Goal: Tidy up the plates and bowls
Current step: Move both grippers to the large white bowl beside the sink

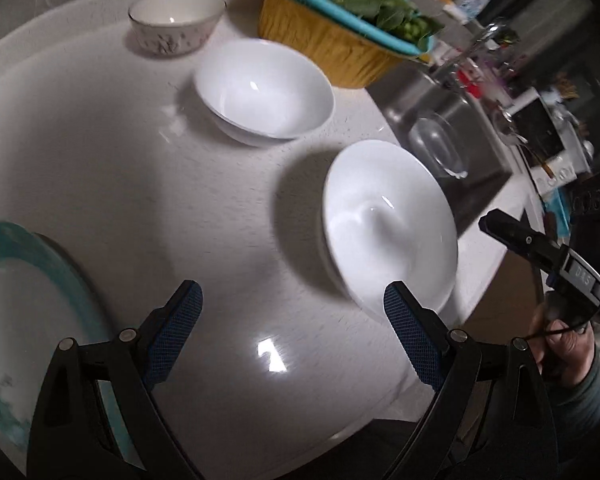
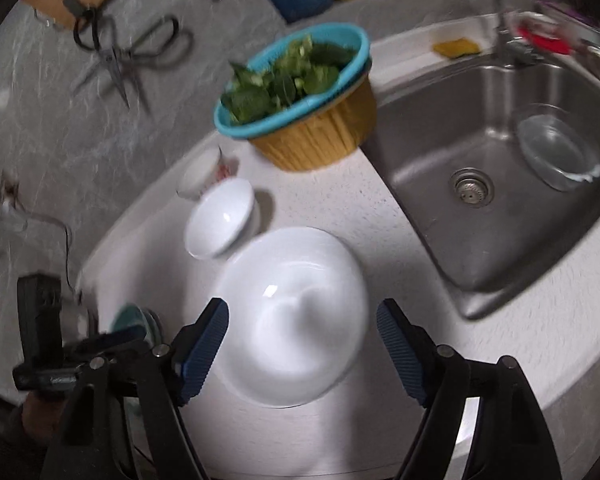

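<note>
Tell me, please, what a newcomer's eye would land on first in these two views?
Probably the large white bowl at the counter's near edge, just ahead of the open right tool. Next, the yellow basket of greens standing behind it beside the steel sink, which holds a glass bowl. At far left, a teal-rimmed plate lies beside the open left tool.

White speckled counter (image 1: pixel 140 184) bears three bowls, teal-rimmed plate (image 1: pixel 28 280) (partly hidden), greens basket (image 1: pixel 340 40).

A glossy glazed finish is shown by the large white ceramic bowl (image 2: pixel 296 316). The speckled pale stone tabletop (image 1: pixel 140 184) is polished, and the brushed stainless-steel sink (image 2: pixel 484 128) looks satin, dull.
</note>
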Demonstrator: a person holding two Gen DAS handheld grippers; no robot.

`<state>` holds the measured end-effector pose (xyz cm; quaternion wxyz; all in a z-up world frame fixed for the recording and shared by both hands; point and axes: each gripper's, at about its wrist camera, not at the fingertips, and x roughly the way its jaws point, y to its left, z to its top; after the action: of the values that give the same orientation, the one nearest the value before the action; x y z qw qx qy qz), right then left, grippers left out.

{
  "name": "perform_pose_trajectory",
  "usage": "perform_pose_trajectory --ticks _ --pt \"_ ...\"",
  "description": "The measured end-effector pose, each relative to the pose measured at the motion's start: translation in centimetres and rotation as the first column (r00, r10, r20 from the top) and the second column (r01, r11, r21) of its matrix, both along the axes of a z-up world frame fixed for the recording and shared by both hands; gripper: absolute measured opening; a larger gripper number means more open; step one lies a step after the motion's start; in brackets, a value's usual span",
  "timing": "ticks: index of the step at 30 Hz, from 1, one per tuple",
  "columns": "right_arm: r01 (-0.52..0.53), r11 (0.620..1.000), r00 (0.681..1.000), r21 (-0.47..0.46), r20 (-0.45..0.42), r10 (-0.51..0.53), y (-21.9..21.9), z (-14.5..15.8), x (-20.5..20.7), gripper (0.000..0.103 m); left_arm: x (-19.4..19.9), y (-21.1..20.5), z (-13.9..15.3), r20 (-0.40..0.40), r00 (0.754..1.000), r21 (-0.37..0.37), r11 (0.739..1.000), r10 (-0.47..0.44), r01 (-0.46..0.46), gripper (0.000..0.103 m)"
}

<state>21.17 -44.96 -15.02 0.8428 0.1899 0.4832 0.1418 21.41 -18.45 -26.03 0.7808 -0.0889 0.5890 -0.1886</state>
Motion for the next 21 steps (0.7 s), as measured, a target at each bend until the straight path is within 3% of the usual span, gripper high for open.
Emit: perform_pose_trajectory --ticks 4,9,11,13,16,18,21 --pt "-0.087 0.996 0.993 0.022 -0.077 0.089 -1.1 -2.6 1.9 0.076 0.6 -2.3 -1.9 -0.023 0.999 0.046 0.998 0.034 -0.033 0.091" --pt "-0.133 0.99 0.984 0.05 -0.11 0.138 -1.3 -4.1 2.6 0.074 1.7 -4.3 -3.0 -0.017 0.999 0.078 0.996 0.033 -0.031 0.09" --pt "-0.148 0.988 0.981 0.045 -0.12 0.153 -1.1 -4.6 3.1 0.073 2.0 -4.9 -3.3 -0.009 1.0 0.103 0.995 0.012 -0.011 0.085" --pt "-0.151 0.987 0.979 0.055 -0.131 0.157 -1.1 -5.0 3.5 0.069 2.3 -5.1 -4.0 -0.02 1.0 0.125 0.992 0.004 -0.002 0.071" --pt "-0.171 0.984 0.974 0.05 -0.139 0.177 -0.7 -5.4 3.9 0.066 2.6 -5.4 -5.1 -0.052 0.999 0.118 0.993 0.004 0.002 0.058" --pt "-0.185 0.982 0.971 0.035 -0.149 0.188 -0.5 -5.8 4.2 0.06 2.6 -5.5 -5.3 -0.054 0.998 0.116 0.993 0.008 -0.001 0.058" --pt "-0.198 0.979 0.966 0.036 -0.164 0.202 -0.4 -6.2 4.6 0.058 2.9 -5.7 -5.8 -0.064 0.998 0.11 0.994 0.022 -0.015 0.054"
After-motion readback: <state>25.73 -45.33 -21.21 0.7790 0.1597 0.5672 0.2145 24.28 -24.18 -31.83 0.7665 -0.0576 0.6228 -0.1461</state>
